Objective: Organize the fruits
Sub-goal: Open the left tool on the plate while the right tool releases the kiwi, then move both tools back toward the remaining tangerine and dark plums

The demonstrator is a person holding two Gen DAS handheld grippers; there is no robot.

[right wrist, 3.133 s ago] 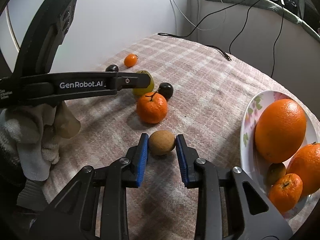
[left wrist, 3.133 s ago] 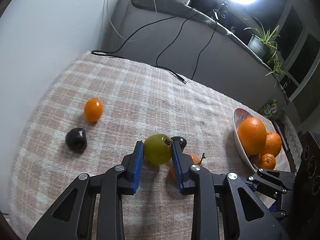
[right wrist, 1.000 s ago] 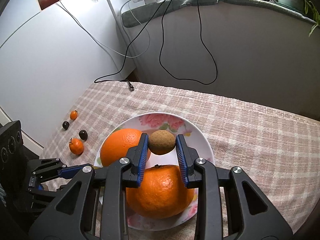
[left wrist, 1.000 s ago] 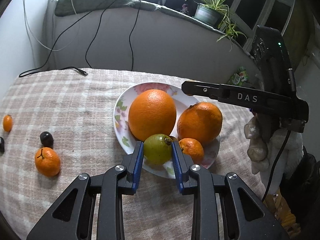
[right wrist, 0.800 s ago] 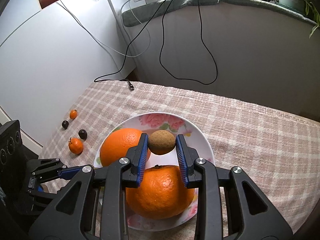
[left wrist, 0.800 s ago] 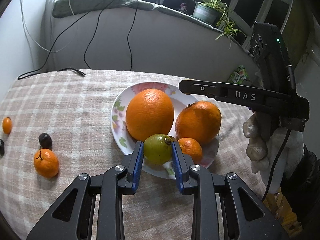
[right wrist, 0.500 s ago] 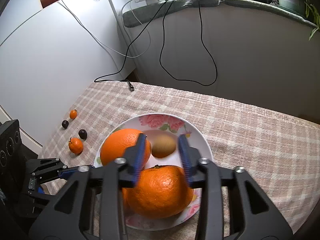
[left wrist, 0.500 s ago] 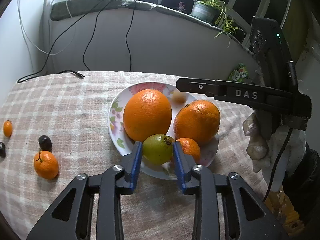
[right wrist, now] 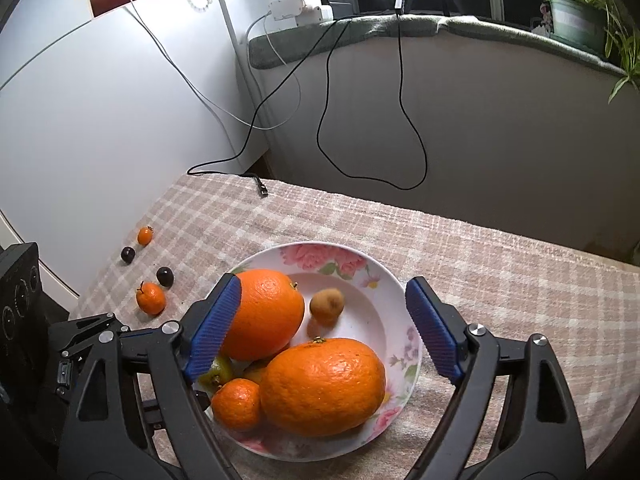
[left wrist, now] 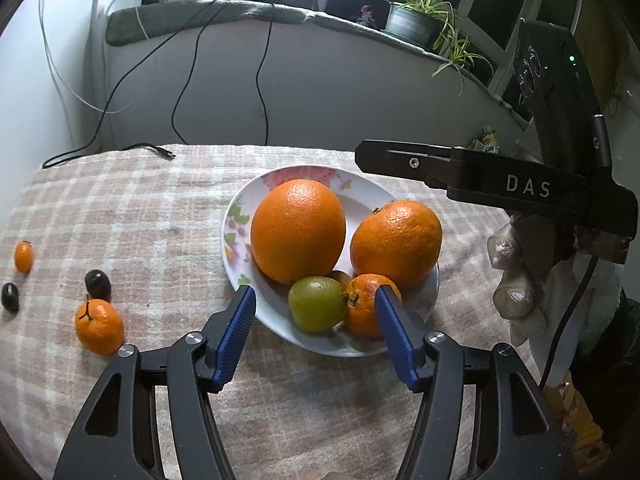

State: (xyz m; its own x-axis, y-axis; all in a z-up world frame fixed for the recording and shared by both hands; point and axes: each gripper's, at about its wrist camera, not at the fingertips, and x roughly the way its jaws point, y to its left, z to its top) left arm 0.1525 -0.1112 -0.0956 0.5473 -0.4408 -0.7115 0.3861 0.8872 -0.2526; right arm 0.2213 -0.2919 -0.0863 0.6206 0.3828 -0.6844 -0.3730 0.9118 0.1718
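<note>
A floral plate holds two big oranges, a small mandarin, a green fruit and a brown kiwi-like fruit. My left gripper is open and empty, jaws wide either side of the green fruit at the plate's near rim. My right gripper is open and empty above the plate; the brown fruit lies between its jaws on the plate. On the cloth to the left lie a mandarin, two dark plums and a kumquat.
The checked tablecloth covers the table. A black cable end lies at its far edge. A wall and a ledge with a power strip and potted plants stand behind. The right gripper's body reaches over the plate's right side.
Both grippers opened wide. The green fruit dropped from my left gripper onto the plate's near side; the brown fruit dropped from my right gripper into the plate's middle.
</note>
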